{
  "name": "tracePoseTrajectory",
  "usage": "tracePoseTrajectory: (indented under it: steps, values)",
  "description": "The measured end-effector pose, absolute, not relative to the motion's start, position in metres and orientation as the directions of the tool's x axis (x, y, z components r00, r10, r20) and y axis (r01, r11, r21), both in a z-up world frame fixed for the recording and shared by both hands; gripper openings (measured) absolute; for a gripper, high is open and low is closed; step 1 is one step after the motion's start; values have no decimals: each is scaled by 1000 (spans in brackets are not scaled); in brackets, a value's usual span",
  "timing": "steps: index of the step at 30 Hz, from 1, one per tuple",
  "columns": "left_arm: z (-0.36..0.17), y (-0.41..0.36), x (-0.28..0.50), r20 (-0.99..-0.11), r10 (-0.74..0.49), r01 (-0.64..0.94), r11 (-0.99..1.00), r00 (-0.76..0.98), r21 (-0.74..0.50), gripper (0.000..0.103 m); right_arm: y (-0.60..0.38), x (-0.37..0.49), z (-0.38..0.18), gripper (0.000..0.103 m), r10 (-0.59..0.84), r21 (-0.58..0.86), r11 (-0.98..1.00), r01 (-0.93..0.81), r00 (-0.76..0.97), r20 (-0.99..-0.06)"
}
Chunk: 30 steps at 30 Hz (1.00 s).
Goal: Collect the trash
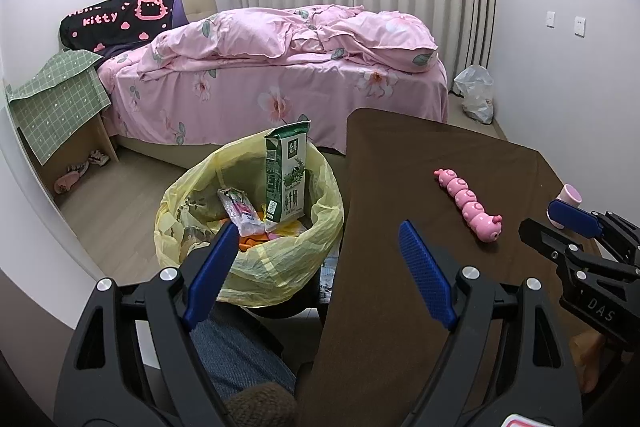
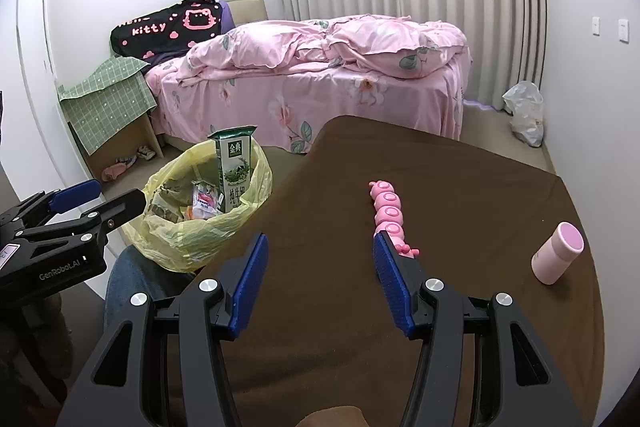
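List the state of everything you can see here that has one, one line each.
milk carton: upright in the bin, top torn open
yellow bin bag: open, holding trash
snack wrapper: crumpled, inside the bag
pink caterpillar toy: lying on the brown table
pink cup: tilted, on the table
left hand-held gripper: open, empty
right hand-held gripper: open, empty
bed quilt: rumpled

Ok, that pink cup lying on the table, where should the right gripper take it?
Grip the pink cup across its round side wall at mid-length, coming down from above. It lies tipped on the table, one flat round end facing up and away, so the sides are free. The right gripper is open and empty.
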<state>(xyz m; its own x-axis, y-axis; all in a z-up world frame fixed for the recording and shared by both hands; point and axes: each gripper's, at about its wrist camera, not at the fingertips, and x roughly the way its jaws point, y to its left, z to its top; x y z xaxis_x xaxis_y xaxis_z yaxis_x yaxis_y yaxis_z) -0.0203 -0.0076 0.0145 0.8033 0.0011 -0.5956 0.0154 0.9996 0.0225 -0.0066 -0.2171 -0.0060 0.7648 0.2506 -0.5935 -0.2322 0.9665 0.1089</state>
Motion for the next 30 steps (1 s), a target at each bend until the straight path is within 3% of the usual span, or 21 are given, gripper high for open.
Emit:
tracePoseTrajectory:
  steps: [30]
  values:
    - [13,-9,-20,-595,-4,25,999,804,26,78,-215,-10,-4,52,240,92,969,-231,771,-589]
